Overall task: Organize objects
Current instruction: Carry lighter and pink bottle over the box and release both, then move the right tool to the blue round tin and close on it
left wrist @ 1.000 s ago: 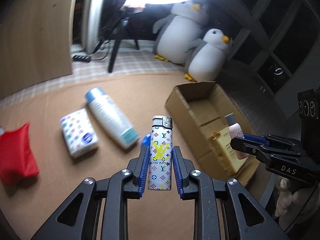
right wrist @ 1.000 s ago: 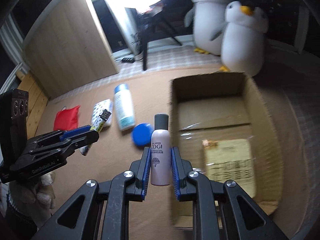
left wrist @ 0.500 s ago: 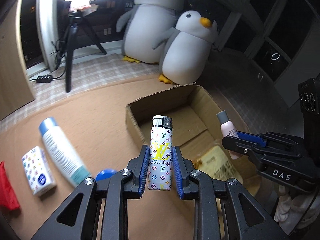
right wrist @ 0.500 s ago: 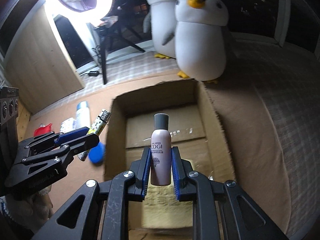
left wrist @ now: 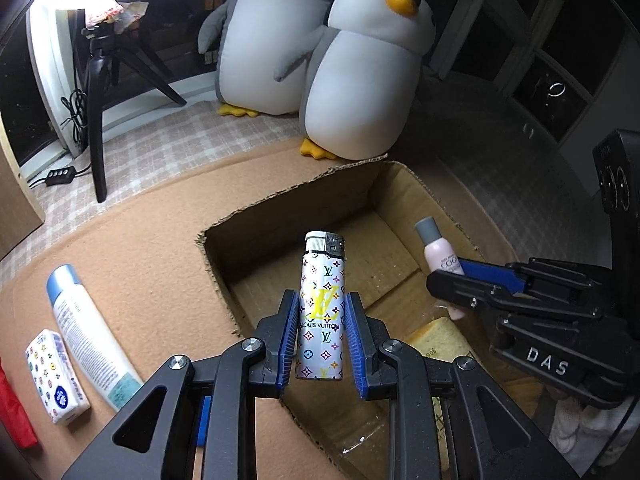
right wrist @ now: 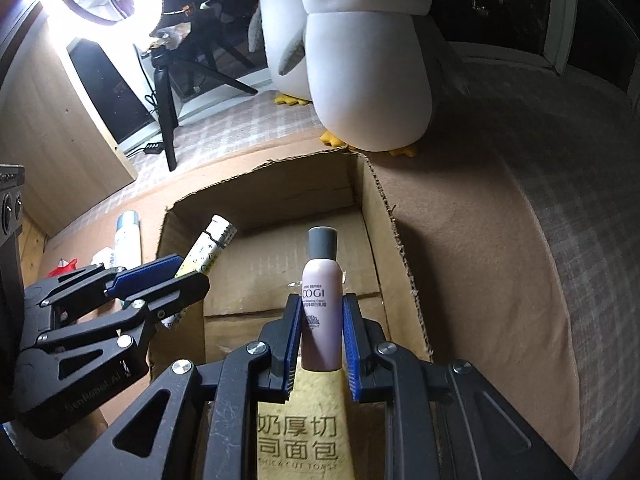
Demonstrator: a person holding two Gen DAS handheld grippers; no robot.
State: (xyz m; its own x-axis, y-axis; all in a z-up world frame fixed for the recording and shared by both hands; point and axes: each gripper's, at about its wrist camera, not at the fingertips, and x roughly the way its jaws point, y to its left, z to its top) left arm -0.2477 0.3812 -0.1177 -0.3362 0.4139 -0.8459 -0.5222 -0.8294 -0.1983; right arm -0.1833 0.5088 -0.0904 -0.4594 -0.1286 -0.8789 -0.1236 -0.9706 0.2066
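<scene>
- Gripping a lighter upright, the left gripper hangs over the box; a tube lies outside it.
- Right view: the right gripper clamps a bottle above the box's toast pack.

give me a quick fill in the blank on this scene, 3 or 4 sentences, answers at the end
1. The left gripper is shut on a ____.
2. The right gripper grips a pink bottle with a ____ cap.
3. Both grippers are above an open cardboard ____.
4. Behind the box stand two plush ____.

Missing words: lighter; grey; box; penguins
</scene>
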